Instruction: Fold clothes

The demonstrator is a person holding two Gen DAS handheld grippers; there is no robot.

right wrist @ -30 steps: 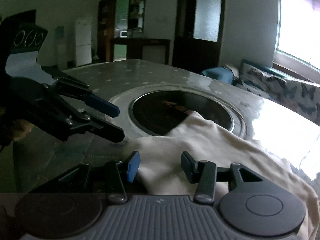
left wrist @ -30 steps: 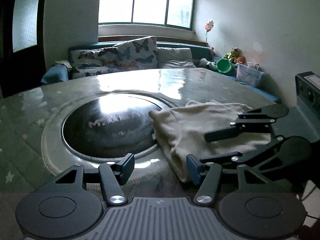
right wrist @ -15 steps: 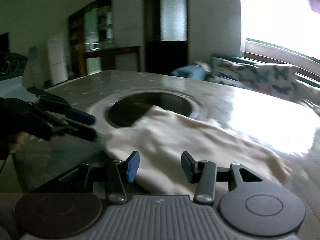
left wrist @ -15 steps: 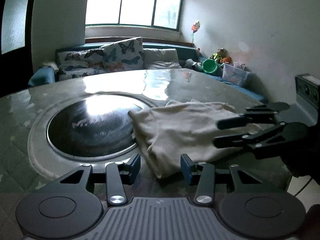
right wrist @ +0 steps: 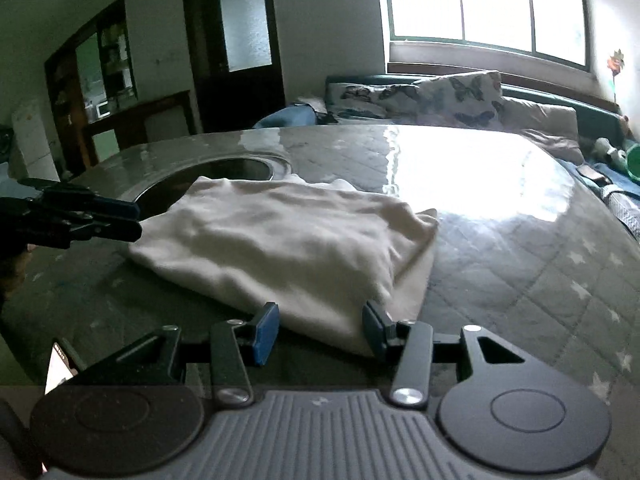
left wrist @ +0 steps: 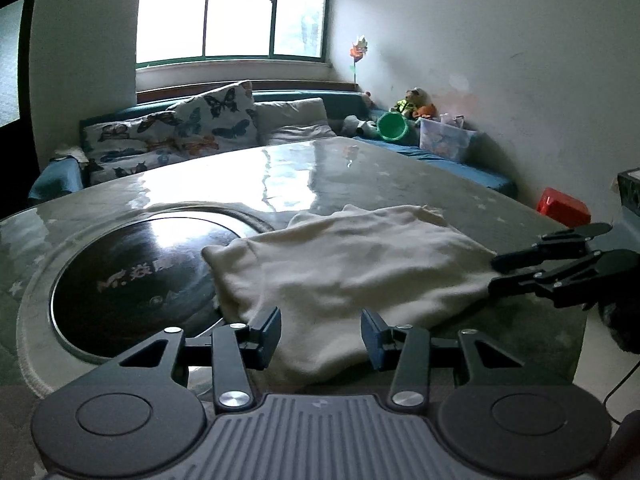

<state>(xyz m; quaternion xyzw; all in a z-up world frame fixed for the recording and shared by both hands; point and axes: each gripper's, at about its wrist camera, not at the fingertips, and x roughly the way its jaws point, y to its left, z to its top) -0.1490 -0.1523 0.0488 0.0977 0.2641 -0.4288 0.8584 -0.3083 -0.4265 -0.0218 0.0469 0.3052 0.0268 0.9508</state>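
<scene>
On the round table (left wrist: 400, 184), a cream garment (left wrist: 340, 264) was laid in a folded, roughly rectangular shape, one corner of it overlapping the dark circular inset (left wrist: 132, 272) at the table's middle. The cloth was seen to be rumpled on top, with several layers showing along its near edge in the right wrist view (right wrist: 280, 248).

The left gripper (left wrist: 320, 330) was held low at the near edge of the garment, its fingers spread wide apart with cloth lying between and beyond them; nothing was gripped. From the right wrist view the same gripper (right wrist: 134, 220) was seen at the far left corner of the cloth, where its blue-tipped fingers appeared close to the fabric, though contact could not be told.

The right gripper (right wrist: 320, 332) was likewise held with its fingers set wide apart at the opposite edge of the garment, and no fabric was clamped between them. In the left wrist view it (left wrist: 494, 274) was seen at the garment's right edge, fingertips at the cloth's border.

Beyond the table, a sofa (left wrist: 280, 98) with butterfly cushions (left wrist: 216, 120) was placed under a bright window (left wrist: 232, 12).
</scene>
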